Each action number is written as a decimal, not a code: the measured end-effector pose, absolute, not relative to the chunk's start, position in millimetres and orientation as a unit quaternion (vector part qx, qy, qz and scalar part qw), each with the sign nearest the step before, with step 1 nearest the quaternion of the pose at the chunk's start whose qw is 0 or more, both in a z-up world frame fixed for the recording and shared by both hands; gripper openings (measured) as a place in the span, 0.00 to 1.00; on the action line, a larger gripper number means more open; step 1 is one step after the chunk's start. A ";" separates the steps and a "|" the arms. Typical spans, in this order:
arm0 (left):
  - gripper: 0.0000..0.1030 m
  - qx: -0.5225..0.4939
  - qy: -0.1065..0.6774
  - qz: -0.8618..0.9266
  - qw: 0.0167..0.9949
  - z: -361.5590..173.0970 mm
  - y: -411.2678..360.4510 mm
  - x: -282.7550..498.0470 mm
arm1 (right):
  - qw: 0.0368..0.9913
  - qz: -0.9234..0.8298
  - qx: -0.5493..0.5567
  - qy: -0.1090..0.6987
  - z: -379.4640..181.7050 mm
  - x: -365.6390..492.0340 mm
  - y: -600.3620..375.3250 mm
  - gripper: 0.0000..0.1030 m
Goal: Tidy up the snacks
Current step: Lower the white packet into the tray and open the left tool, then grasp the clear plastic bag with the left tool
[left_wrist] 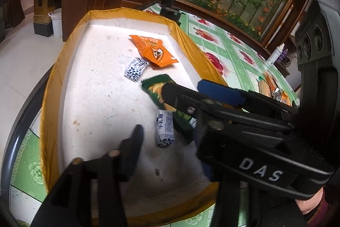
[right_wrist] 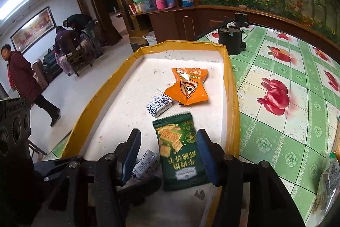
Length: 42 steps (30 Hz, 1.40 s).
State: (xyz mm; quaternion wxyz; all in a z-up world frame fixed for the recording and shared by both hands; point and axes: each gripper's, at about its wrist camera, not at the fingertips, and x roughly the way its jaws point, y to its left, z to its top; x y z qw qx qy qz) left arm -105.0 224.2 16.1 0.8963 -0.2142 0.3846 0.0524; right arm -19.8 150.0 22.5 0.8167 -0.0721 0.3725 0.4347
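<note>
Straddling the green cracker packet, the right tongs stand released: both blue pads sit clear of the packet's long edges, and the packet lies flat on the floor of the yellow-rimmed tray. The left tongs are also released, with nothing pressed between the fingers; only one finger is clearly visible, so the far finger's position is hard to read. A small blue-and-white candy lies just beside the green packet, on the left tongs' side.

Handling judgement: the packet is likely light, its film wrapper slippery and easily creased, and its crackers brittle. Grip across the narrow width near mid-length, with moderate pressure only.

Beyond the green packet, toward the tray's far wall, lie a second blue-and-white candy and an orange packet.

The right wrist view shows the packet's full face; the left wrist view hides half of it behind the right tongs. Only the left wrist view shows further snacks on the table, outside the tray.
</note>
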 end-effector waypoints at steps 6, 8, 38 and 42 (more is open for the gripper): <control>0.51 -0.217 0.382 0.055 0.896 15.4 225.7 -106.4 | 0.819 0.436 -0.042 0.370 29.3 -16.1 139.7 0.60; 0.51 -0.218 0.382 0.056 0.896 15.3 226.4 -107.0 | 0.819 0.437 -0.026 0.371 31.7 -13.0 134.5 0.61; 0.51 -0.214 0.344 0.084 0.911 24.1 227.1 -123.3 | 0.835 0.404 0.100 0.358 58.7 12.6 15.1 0.62; 0.52 -0.208 0.336 0.087 0.915 26.3 225.8 -125.3 | 0.844 0.397 0.100 0.347 63.3 12.1 -15.5 0.62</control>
